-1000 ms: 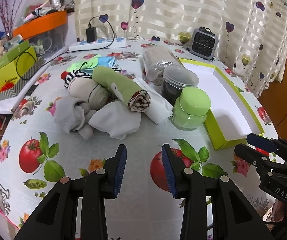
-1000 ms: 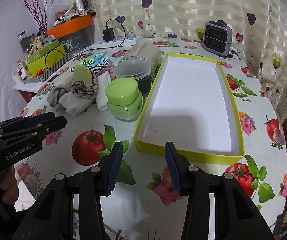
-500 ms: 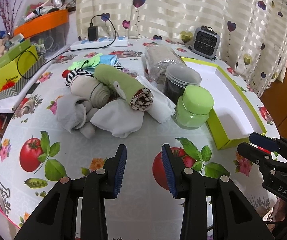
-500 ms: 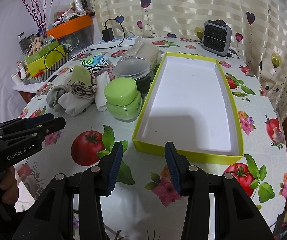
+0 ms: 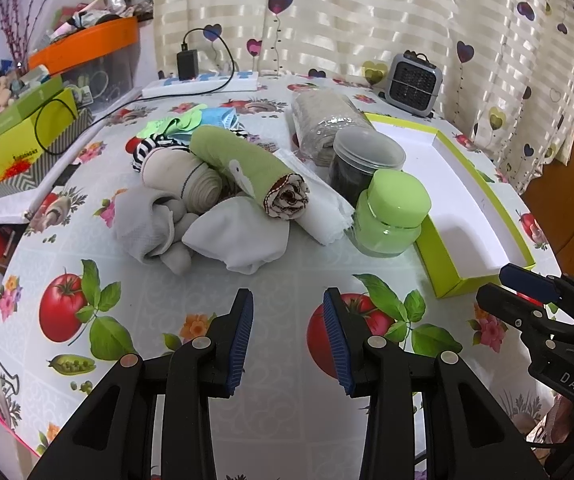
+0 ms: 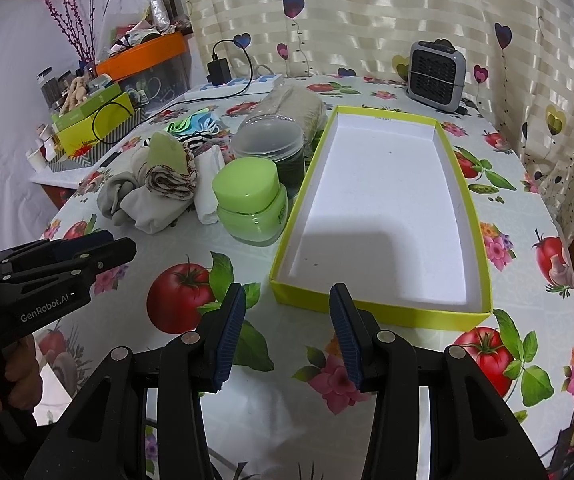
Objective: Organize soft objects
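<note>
On the counter, which is covered with a cloth printed with tomatoes and flowers, the soft things lie in one heap on the left part: a green rolled towel rests on top, a beige rolled cloth is just beside it, a grey cloth and a white cloth lie at the near side, and a white folded cloth touches the roll on its right. Behind the heap there are some small striped and coloured pieces. Just to the right of the heap stands a green jar, with a dark jar with a clear lid behind it and a wrapped beige bundle further back. The yellow box, white inside and with nothing in it, lies to the right of the jars. The left gripper hangs above the bare cloth in front of the heap, its fingers wide apart and holding nothing. The right gripper hangs in front of the near wall of the box, its fingers also wide apart and holding nothing. A small grey heater stands at the back near the curtain.
</note>
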`<state>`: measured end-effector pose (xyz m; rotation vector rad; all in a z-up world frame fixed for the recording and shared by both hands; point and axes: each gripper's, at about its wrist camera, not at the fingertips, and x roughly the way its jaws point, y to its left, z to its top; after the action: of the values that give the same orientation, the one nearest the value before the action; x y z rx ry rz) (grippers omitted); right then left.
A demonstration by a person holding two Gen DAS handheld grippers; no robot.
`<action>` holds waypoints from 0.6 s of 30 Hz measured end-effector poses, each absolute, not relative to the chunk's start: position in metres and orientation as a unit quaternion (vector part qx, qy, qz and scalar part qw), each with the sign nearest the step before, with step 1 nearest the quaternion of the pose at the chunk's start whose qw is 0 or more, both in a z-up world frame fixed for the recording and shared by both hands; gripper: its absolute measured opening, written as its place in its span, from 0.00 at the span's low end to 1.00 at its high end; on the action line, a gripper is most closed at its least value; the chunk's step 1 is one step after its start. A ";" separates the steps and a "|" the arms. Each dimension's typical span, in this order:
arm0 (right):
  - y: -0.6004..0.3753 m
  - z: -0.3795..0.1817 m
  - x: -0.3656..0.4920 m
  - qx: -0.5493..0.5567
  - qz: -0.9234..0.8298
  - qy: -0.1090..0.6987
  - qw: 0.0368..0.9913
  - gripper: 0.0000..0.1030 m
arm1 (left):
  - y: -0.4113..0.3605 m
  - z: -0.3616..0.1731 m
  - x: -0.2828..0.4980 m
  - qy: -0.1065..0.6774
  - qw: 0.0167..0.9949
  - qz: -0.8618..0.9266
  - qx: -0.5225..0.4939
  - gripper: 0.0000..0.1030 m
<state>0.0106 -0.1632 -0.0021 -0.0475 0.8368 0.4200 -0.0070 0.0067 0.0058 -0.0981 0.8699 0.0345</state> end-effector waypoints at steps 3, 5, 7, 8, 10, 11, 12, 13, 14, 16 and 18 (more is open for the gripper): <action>-0.162 -0.002 0.009 -0.021 0.202 0.401 0.893 0.44 | 0.007 0.006 -0.007 0.421 0.906 0.016 -0.047 0.34; -0.162 -0.002 0.009 -0.020 0.202 0.401 0.893 0.44 | 0.007 0.006 -0.007 0.421 0.906 0.016 -0.048 0.34; -0.162 -0.002 0.008 -0.020 0.202 0.401 0.893 0.44 | 0.007 0.006 -0.006 0.421 0.906 0.017 -0.047 0.34; -0.162 -0.002 0.008 -0.020 0.202 0.401 0.893 0.44 | 0.007 0.006 -0.006 0.421 0.905 0.016 -0.048 0.34; -0.162 -0.002 0.008 -0.020 0.202 0.401 0.893 0.44 | 0.008 0.006 -0.006 0.421 0.906 0.016 -0.048 0.34; -0.161 -0.002 0.008 -0.020 0.202 0.401 0.893 0.44 | 0.007 0.006 -0.006 0.421 0.905 0.016 -0.048 0.34; -0.161 -0.002 0.008 -0.020 0.202 0.401 0.893 0.44 | 0.007 0.006 -0.006 0.422 0.905 0.016 -0.048 0.34; -0.162 -0.002 0.008 -0.020 0.202 0.401 0.893 0.44 | 0.008 0.006 -0.007 0.422 0.905 0.016 -0.048 0.34; -0.162 -0.002 0.008 -0.020 0.202 0.401 0.893 0.44 | 0.008 0.005 -0.007 0.422 0.905 0.016 -0.048 0.34; -0.162 -0.002 0.008 -0.020 0.202 0.401 0.893 0.44 | 0.008 0.005 -0.006 0.422 0.905 0.016 -0.047 0.34; -0.162 -0.002 0.008 -0.021 0.203 0.401 0.893 0.44 | 0.008 0.006 -0.006 0.422 0.905 0.016 -0.048 0.34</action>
<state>0.0084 -0.1619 -0.0018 -0.0426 0.8316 0.4206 -0.0065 0.0080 0.0056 -0.0989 0.8715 0.0329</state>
